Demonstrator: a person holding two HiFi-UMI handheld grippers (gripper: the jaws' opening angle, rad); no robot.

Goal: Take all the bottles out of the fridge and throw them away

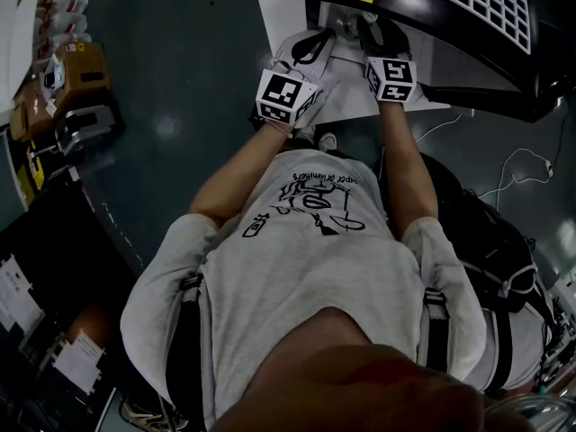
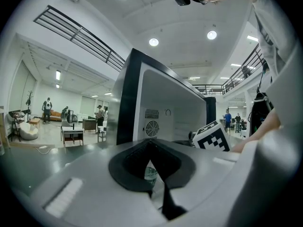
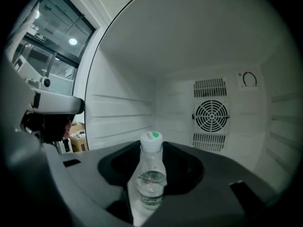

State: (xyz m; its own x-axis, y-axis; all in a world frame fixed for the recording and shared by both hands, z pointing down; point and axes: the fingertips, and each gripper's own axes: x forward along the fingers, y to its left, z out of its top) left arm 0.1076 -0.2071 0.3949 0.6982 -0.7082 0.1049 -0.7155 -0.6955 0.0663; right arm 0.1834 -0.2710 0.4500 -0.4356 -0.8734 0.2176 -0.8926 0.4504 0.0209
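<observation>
A clear plastic bottle (image 3: 151,181) with a white cap stands upright on the floor of the white fridge (image 3: 118,112). It sits between the jaws of my right gripper (image 3: 151,162), which reaches inside; a sliver of space shows at its left side, so the jaws are open around it. In the head view the right gripper (image 1: 373,30) and the left gripper (image 1: 310,48) are side by side at the fridge's opening (image 1: 351,12). The left gripper (image 2: 151,162) points at the fridge (image 2: 165,112) from the front left. A bit of clear bottle (image 2: 150,173) shows in its narrow jaw gap; held or not is unclear.
The fridge has a black casing (image 1: 468,25) and stands on a white sheet (image 1: 279,7). White cables (image 1: 522,165) lie on the dark floor to the right. Boxes and shelves (image 1: 63,70) line the left. Several people (image 2: 47,109) stand far off in the hall.
</observation>
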